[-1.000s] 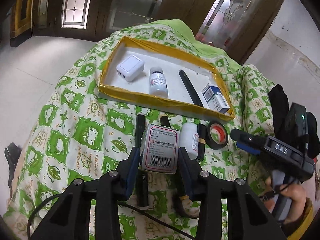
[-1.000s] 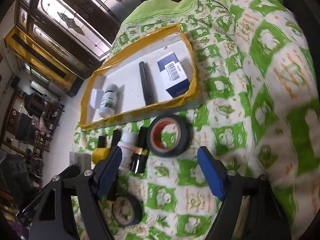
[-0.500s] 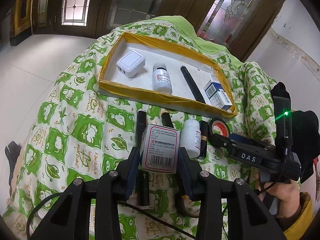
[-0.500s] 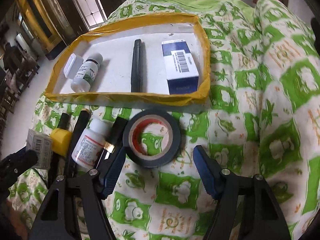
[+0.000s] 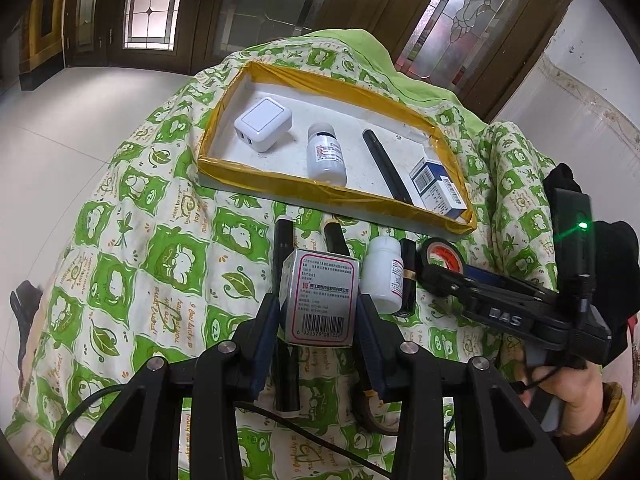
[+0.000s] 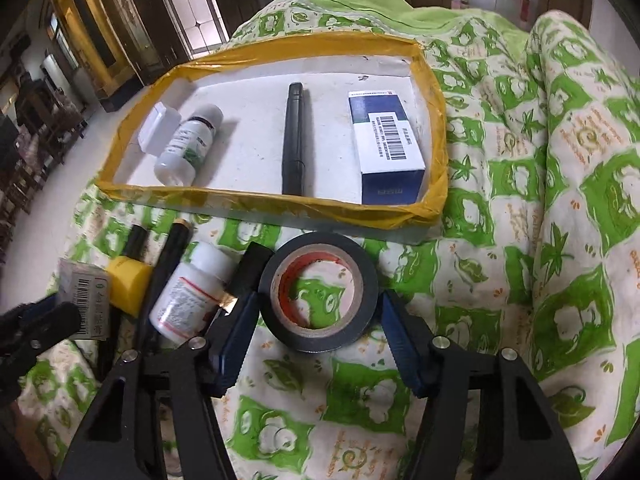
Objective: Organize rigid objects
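Note:
My left gripper is shut on a white medicine box with a pink frame and barcode, held above the quilt in front of the tray. My right gripper is open, its blue pads either side of a black tape roll lying on the quilt; I cannot tell if the pads touch it. The yellow-taped tray holds a white charger, a small bottle, a black pen and a blue-white box. The right gripper also shows in the left wrist view.
On the green patterned quilt before the tray lie a white pill bottle, black pens, a black-gold tube and a yellow cap. Another tape roll lies under the left gripper. Floor lies to the left.
The right gripper has swung down and in, and its pads now straddle the black tape roll. The left gripper has lifted slightly with the medicine box.

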`<state>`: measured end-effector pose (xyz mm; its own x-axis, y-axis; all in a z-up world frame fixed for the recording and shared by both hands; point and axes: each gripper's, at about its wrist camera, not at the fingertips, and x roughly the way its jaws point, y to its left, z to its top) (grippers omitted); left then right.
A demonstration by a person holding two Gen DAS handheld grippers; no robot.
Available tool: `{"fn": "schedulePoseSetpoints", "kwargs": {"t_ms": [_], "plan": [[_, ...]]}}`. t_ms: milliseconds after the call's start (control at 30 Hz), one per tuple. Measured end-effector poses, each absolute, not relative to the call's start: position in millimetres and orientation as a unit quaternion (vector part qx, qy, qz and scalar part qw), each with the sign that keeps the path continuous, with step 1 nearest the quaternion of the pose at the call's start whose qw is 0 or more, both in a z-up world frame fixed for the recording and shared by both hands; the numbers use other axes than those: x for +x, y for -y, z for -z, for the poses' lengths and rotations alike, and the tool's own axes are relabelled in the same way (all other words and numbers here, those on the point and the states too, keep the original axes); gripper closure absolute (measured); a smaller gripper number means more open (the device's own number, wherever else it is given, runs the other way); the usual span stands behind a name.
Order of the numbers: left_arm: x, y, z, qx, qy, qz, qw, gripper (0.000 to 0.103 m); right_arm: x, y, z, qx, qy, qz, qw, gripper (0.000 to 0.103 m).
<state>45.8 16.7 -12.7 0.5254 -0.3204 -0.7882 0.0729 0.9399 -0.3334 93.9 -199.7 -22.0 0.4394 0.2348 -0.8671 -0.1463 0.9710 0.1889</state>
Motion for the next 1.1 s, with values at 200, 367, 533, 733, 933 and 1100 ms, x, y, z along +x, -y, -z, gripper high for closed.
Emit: {"fn": "schedulePoseSetpoints", "kwargs": {"t_ms": [200, 367, 533, 733, 933, 1100], "plan": [[45, -18, 11, -0.133, -0.471, 0.115, 0.864, 0.062, 67, 197, 11, 0.056, -0.529, -0.143, 0.835, 0.042], [44, -18, 11, -0.133, -0.471, 0.115, 0.864, 0.062, 65, 188, 29, 0.028, -0.556, -0.130, 0.820, 0.041], [44, -19, 9, -0.132, -0.469, 0.114, 0.866, 0.062, 65, 186, 29, 0.027, -0.556, -0.128, 0.821, 0.041], [43, -21, 7, -0.135, -0.462, 0.113, 0.869, 0.062, 63, 196, 20, 0.064, -0.543, -0.137, 0.826, 0.042], [42, -20, 6, -0.136, -0.460, 0.113, 0.870, 0.062, 64, 203, 12, 0.083, -0.534, -0.149, 0.828, 0.042], [41, -20, 5, -0.136, -0.459, 0.112, 0.870, 0.062, 62, 202, 5, 0.089, -0.525, -0.158, 0.832, 0.042]]}}
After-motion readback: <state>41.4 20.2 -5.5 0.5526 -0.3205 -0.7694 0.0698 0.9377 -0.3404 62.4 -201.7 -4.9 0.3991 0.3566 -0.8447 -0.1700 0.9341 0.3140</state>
